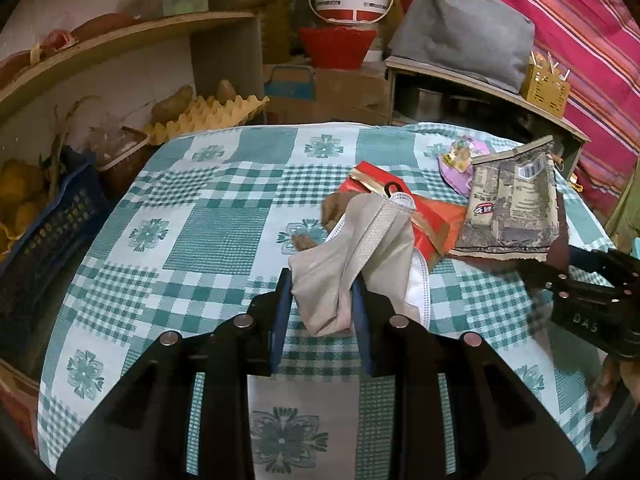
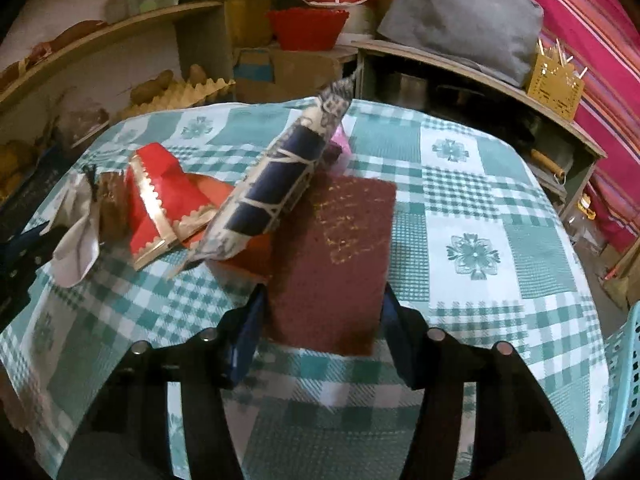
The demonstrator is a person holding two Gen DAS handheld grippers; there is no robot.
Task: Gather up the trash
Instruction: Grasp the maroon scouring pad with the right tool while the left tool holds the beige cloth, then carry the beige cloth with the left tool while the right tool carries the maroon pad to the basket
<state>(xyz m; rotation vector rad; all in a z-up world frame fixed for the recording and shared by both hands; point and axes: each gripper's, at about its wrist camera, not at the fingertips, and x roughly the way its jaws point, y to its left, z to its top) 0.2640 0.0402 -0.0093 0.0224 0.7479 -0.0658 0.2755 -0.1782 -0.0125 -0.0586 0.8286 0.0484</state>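
The left tongs point(image 1: 322, 292) were clenched on a crumpled grey-and-white face mask point(image 1: 356, 256), which stood up between the blue pads at about the centre of the left wrist view, over the desk point(image 1: 216, 240) with its teal checked cloth; whether the mask hung wholly clear of the cloth could not be told. At one o'clock from the mask lay a red-and-gold wrapper point(image 1: 404, 208), partly under it, and a small brown scrap point(image 1: 306, 240) lay at ten o'clock, just beside it; further toward two o'clock a printed foil packet point(image 1: 516, 204) lay flat, with a pink scrap point(image 1: 456, 164) behind it near the far edge.

In the right wrist view the right tongs point(image 2: 322, 320) were grasping a dark maroon pad point(image 2: 336, 256), probably a scouring sheet, though the blur left that unsure; it ran from between the fingers up toward twelve o'clock, and the packet leaned against its eleven o'clock corner. A pale blue perforated basket point(image 2: 622, 380) showed at four o'clock, off the desk's edge, perhaps the place for the trash.

By my judgement the task was early to midway; two pieces were in hand but neither was binned, and the wrapper, packet, brown scrap and pink scrap were left on the desk.
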